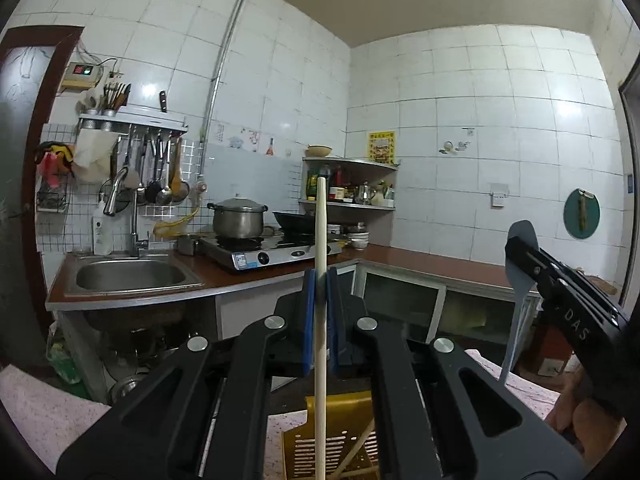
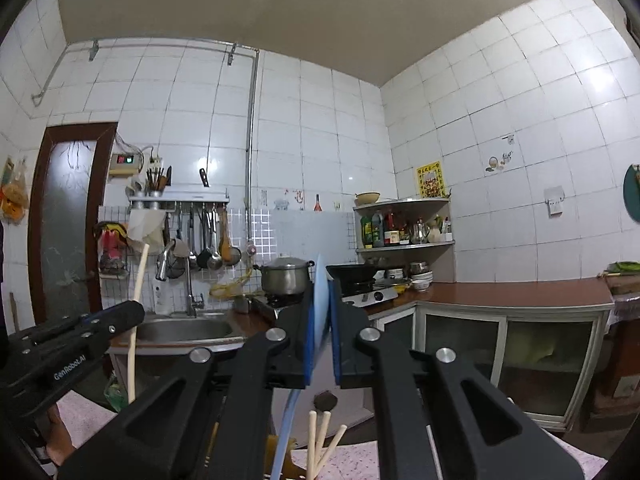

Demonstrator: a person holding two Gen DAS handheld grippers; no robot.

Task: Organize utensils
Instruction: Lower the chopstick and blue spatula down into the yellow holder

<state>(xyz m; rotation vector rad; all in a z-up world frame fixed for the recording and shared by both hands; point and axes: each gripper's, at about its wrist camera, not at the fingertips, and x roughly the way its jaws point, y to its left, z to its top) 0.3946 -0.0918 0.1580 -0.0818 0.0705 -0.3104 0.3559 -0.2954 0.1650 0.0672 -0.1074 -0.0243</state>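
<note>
Left wrist view, nearest first: the left gripper (image 1: 320,304) is clenched on a pale wooden stick (image 1: 321,280), probably a chopstick or a thin handle, which stands upright between the blue pads (image 1: 308,304) and runs down toward a yellow slotted basket (image 1: 332,436) on the pink speckled tablecloth (image 1: 48,412). At least one more wooden stick (image 1: 358,446) lies slanted in that basket. To the right, the right gripper (image 1: 516,252) holds a grey-blue spatula (image 1: 518,280), blade up, handle hanging down.

Right wrist view confirms it: the right gripper (image 2: 322,320) is closed on the pale blue spatula blade (image 2: 320,304), with the handle (image 2: 286,432) dropping below, close to three wooden stick ends (image 2: 320,436) that poke up near the bottom edge. The left gripper (image 2: 120,314) shows at the left with its stick (image 2: 136,320) raised.

Farther off are the sink (image 1: 132,276), a steel pot (image 1: 239,218) on the stove, and a wall rack of hanging ladles (image 1: 160,184).

My judgement: the sorting is midway. Some sticks already sit in the basket, two utensils are lifted and not yet placed, and where they belong I cannot tell
</note>
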